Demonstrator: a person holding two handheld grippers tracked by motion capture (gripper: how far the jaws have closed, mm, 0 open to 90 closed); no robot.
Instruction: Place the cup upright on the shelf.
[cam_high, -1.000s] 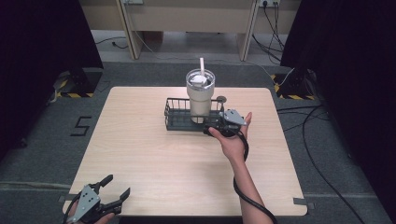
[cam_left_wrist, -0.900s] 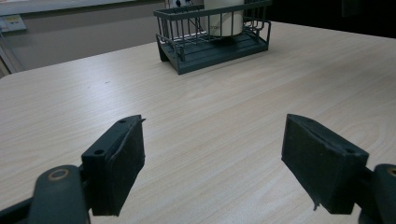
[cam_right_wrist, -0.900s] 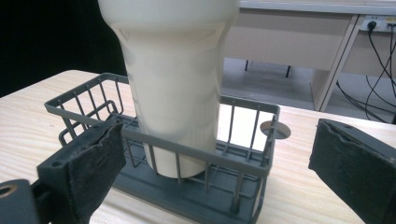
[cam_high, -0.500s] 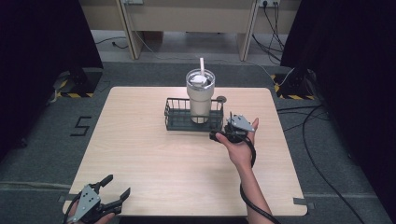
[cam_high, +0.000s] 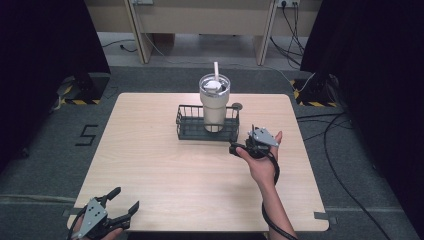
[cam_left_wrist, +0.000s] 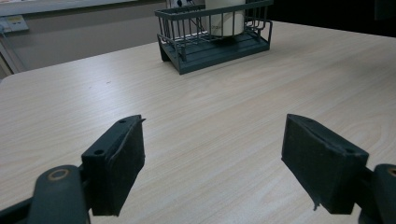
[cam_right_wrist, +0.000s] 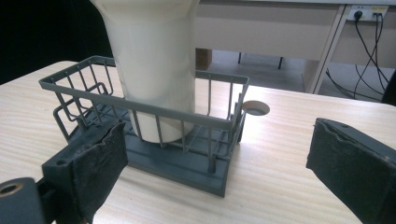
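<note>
**Table holdings: two hand-held grippers, one basket, one tumbler**

Right gripper (cam_high: 248, 143): held in a hand (cam_high: 261, 162) right of frame centre in the high view, forearm rising from the lower edge, cable looped at the wrist. Jaws spread wide, nothing between them. It sits just beside the basket's right end, apart from it (in the right gripper view the basket corner lies between the two pads, slightly beyond them).

Left gripper (cam_high: 121, 203): lower left of the high view, at the table's (cam_high: 150, 165) near edge. Jaws apart, bare wood between them in the left gripper view.

Wire basket (cam_high: 190, 131): dark grey, upper centre of the table, well apart from the left gripper.

Tumbler (cam_high: 214, 102): cream, with lid and straw (cam_high: 216, 70), standing upright inside the basket.

Round hole (cam_right_wrist: 256, 108): in the tabletop, just beyond the basket's right end.
</note>
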